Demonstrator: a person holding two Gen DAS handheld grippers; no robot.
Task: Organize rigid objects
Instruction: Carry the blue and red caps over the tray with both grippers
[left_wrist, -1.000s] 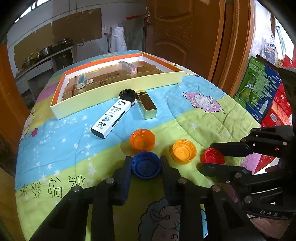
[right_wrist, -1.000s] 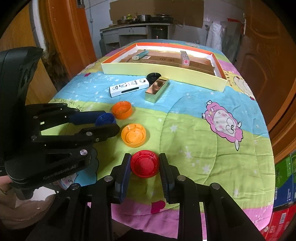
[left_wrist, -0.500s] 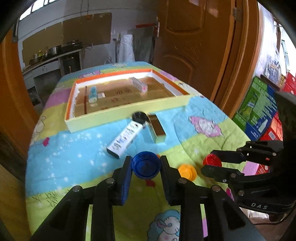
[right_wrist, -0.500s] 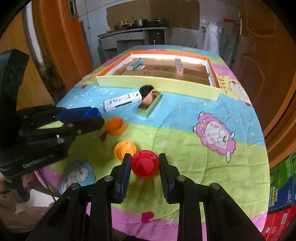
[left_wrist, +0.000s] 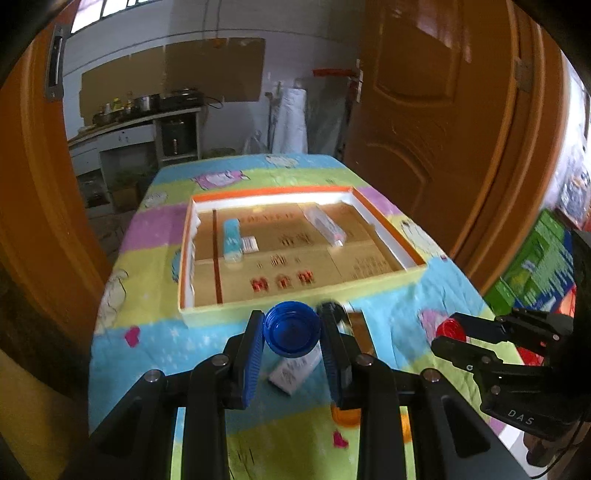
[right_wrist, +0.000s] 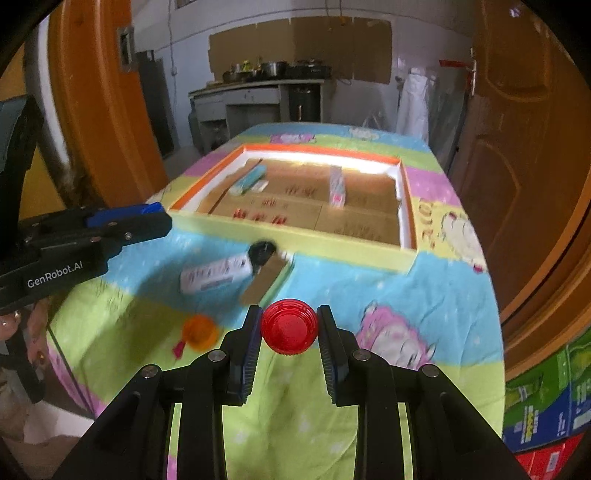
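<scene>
Holding two small boxes on its cardboard floor, the shallow yellow tray (left_wrist: 369, 286) with an orange inner rim sits at the far end of the patterned quilt (right_wrist: 424, 295): a teal box (left_wrist: 232, 240) at its left, a pale pink box (left_wrist: 327, 229) at its right, well apart. Blue bottle cap (left_wrist: 291, 328): ribbed, hollow side facing the camera, clamped between the fingers of the left gripper (left_wrist: 291, 334), raised above the quilt just before the tray's near wall. Red bottle cap (right_wrist: 289, 326): ribbed, closed top facing the camera, pinched by the right gripper (right_wrist: 289, 332), likewise aloft. Lying on the quilt: white printed box (right_wrist: 216, 275), gold box (right_wrist: 267, 282), black cap (right_wrist: 262, 251), orange cap (right_wrist: 200, 331).
</scene>
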